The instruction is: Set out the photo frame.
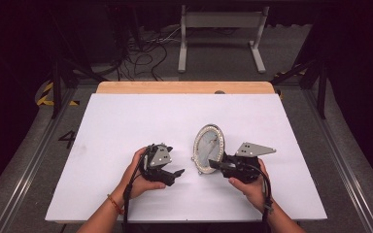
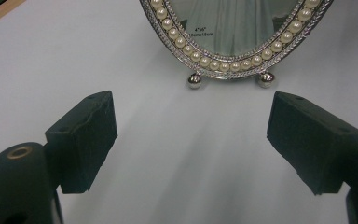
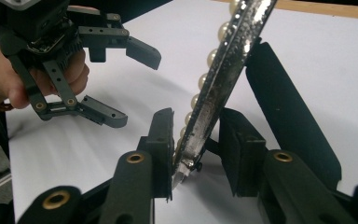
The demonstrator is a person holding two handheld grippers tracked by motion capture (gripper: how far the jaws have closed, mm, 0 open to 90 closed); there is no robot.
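Oval pearl-rimmed frame (image 1: 208,148) stands upright on the white worktop (image 1: 126,126), its edge between the right gripper (image 3: 196,140) jaws, which look clamped on it. Left gripper (image 2: 191,140) jaws apart, empty, frame just ahead. Judged: grasp made; lift or hand-over remains.

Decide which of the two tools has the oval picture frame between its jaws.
The right tool: its jaws straddle the edge of the pearl-rimmed oval picture frame. The left tool stands open and apart, with only white table between its jaws.

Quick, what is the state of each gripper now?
Left gripper: open, holding nothing.
Right gripper: its jaws stand on either side of the oval pearl frame edge; a firm grip cannot be told.
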